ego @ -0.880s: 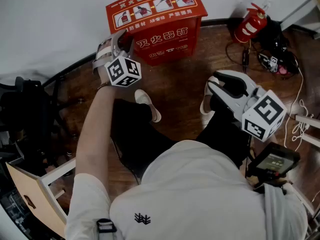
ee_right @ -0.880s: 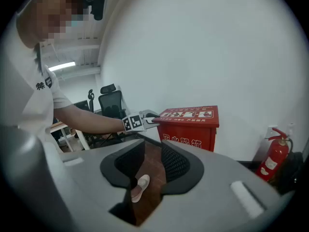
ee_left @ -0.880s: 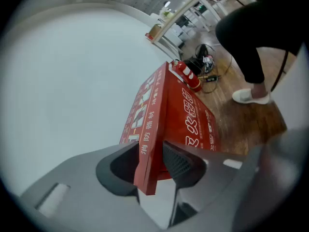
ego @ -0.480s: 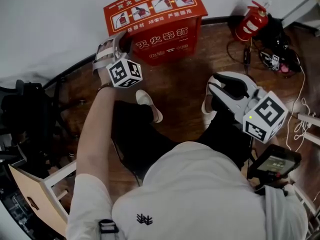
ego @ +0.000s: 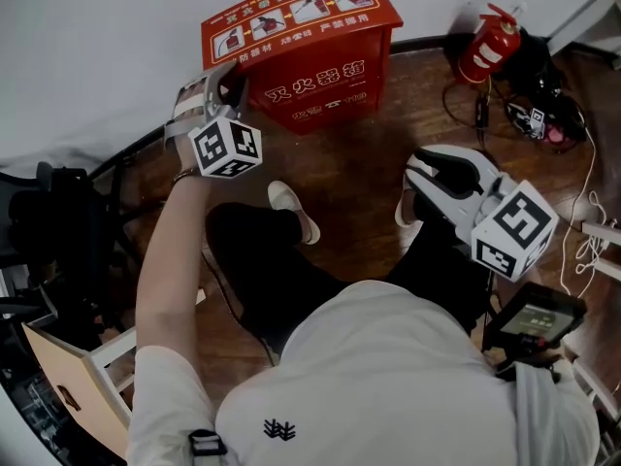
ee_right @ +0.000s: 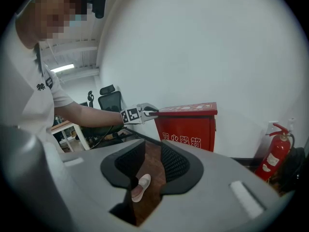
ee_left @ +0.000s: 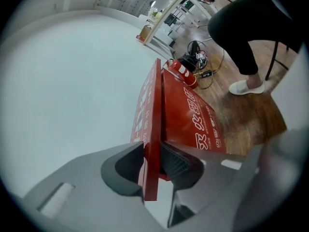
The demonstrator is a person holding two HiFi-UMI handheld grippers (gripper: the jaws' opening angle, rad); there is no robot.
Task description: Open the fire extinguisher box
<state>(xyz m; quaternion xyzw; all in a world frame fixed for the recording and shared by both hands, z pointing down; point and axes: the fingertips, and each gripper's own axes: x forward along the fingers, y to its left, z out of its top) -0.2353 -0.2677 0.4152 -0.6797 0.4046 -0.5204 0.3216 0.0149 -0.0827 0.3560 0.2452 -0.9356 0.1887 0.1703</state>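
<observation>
A red fire extinguisher box (ego: 325, 71) stands on the wood floor against the white wall. Its flat lid (ego: 291, 8) carries picture labels. My left gripper (ego: 228, 76) is shut on the lid's front left corner. In the left gripper view, the lid's thin red edge (ee_left: 153, 129) runs between the jaws of the left gripper (ee_left: 150, 161), and a narrow gap shows between lid and box front (ee_left: 193, 124). My right gripper (ego: 427, 163) hangs over the floor by the person's right leg, open and holding nothing (ee_right: 147, 166). The right gripper view shows the box (ee_right: 190, 124) ahead.
A red fire extinguisher (ego: 488, 45) stands right of the box, with tangled cables (ego: 529, 115) beside it. A black office chair (ego: 49, 221) and a wooden frame (ego: 58, 377) are at the left. The person's shoes (ego: 291, 210) rest on the floor before the box.
My left gripper has shifted slightly left and away from the box front, still clamped on the lid's corner. The right gripper has hardly moved.
</observation>
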